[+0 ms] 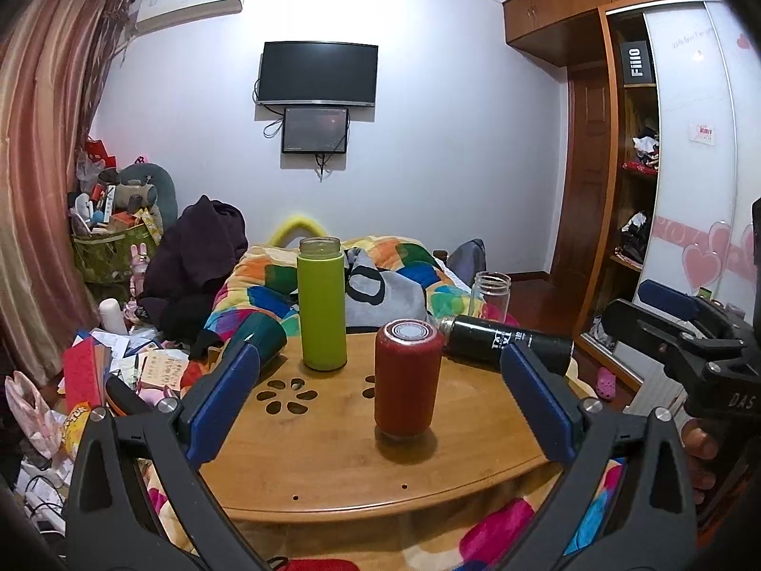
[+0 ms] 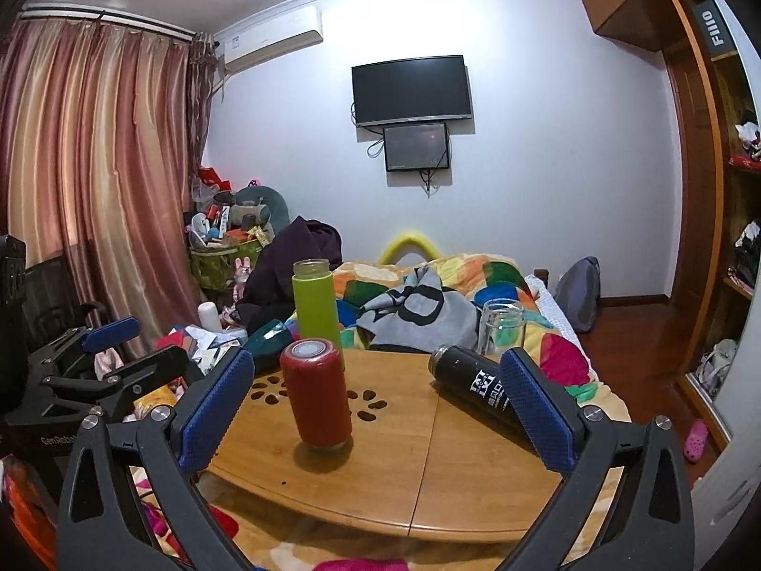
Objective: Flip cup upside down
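A red cup (image 1: 408, 378) is seen standing on the wooden table (image 1: 333, 466), near the table's middle, with a flat, closed-looking silver disc on top, so it is judged to stand already on its mouth, though the lower end cannot be checked from these views. The left gripper (image 1: 385, 395) is held back from the table's near edge with its blue pads (image 1: 223, 399) spread wide and nothing between them; the red cup is framed in the gap but is not touched. The right gripper (image 2: 380, 409) is likewise held wide apart and empty, with the red cup toward its left pad and a black bottle (image 2: 480, 390) lying on its side partly behind its right pad. Other candidates are noted: a green bottle (image 1: 322, 304) standing upright with its mouth open, a clear glass jar (image 1: 490, 295) at the far right edge with its mouth up, and a dark teal cup (image 1: 259, 338) lying tipped at the left edge. The step in hand is judged to be either a release just completed or the choice of the next vessel; which cup is meant cannot be told. For any next flip, a gripper would need to be advanced around a vessel's body, closed firmly at mid-height, lifted clear of the neighbours and rotated a half turn before being set down.
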Action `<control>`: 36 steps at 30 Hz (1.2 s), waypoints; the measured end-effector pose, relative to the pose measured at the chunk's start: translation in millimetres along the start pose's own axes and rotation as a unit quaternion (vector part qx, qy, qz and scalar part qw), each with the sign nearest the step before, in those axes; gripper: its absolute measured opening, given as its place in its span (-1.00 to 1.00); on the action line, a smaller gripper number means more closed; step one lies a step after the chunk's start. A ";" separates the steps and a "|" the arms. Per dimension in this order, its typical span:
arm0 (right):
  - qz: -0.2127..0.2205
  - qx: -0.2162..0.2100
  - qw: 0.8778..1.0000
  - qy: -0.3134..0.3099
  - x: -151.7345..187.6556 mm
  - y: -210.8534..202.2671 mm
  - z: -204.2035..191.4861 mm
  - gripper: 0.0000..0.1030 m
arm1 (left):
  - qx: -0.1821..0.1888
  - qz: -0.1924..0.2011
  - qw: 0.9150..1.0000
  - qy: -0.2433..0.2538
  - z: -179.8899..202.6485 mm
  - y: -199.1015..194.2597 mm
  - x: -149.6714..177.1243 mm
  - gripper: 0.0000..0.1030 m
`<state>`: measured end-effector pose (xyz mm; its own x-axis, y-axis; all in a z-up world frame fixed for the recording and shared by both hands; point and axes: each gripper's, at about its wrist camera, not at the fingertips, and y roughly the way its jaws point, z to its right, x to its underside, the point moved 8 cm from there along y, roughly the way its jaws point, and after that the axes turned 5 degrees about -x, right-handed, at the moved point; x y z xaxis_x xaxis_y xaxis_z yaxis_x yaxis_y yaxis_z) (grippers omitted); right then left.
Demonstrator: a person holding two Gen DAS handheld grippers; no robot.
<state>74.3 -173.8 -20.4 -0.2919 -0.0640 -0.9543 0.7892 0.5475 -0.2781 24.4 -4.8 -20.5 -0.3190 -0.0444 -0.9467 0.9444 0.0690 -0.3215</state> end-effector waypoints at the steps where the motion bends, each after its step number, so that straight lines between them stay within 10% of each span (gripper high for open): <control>1: 0.000 0.000 1.000 -0.001 0.9 -1.9 0.5 1.00 | 0.000 0.000 1.000 0.001 -0.1 -0.6 0.8 1.00; 36: -0.005 -0.003 1.000 -0.001 7.9 -2.4 -2.5 1.00 | 0.001 0.004 1.000 0.000 1.1 -5.3 1.4 1.00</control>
<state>68.7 -173.5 -27.0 -0.2983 -0.0709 -0.9518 0.7835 0.5514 -0.2866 19.0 -6.3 -20.1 -0.3118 -0.0435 -0.9491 0.9469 0.0682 -0.3142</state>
